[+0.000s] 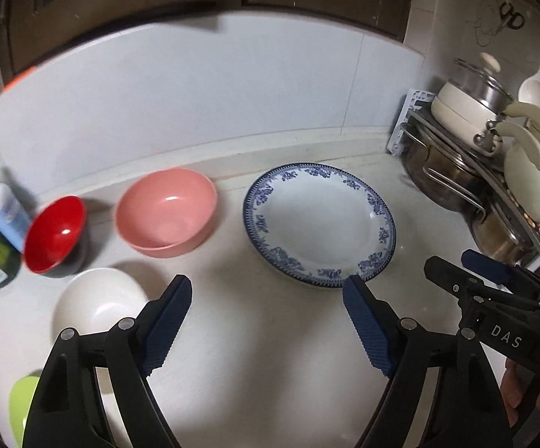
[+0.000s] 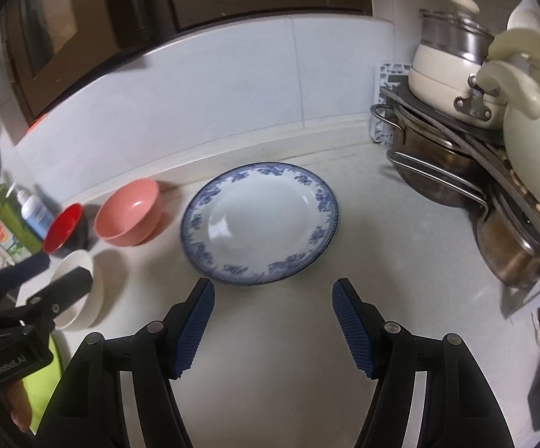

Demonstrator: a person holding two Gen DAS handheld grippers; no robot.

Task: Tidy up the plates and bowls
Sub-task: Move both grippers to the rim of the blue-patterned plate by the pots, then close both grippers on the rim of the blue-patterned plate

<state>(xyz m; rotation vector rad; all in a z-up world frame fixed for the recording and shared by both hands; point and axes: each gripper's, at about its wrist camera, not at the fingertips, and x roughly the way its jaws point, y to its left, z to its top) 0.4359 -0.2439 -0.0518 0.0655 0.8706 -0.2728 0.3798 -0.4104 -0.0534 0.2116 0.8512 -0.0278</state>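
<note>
A white plate with a blue floral rim [image 1: 320,224] [image 2: 260,224] lies flat on the pale counter. Left of it stand a pink bowl [image 1: 167,212] [image 2: 130,212] and a red bowl [image 1: 55,240] [image 2: 64,227], with a white bowl [image 1: 98,298] [image 2: 90,308] nearer to me. My left gripper [image 1: 268,282] is open and empty, hovering between the white bowl and the plate's near edge. My right gripper [image 2: 272,283] is open and empty just short of the plate's near rim. It also shows in the left wrist view as the right gripper [image 1: 450,257], beside the plate.
Stacked steel pots, a cream pan and a cream kettle [image 1: 475,171] [image 2: 456,149] crowd the right corner. A green bottle [image 2: 5,224] and a white-blue bottle [image 1: 5,212] [image 2: 34,212] stand at the left. A lime-green item [image 1: 21,399] lies at the near left. A tiled wall backs the counter.
</note>
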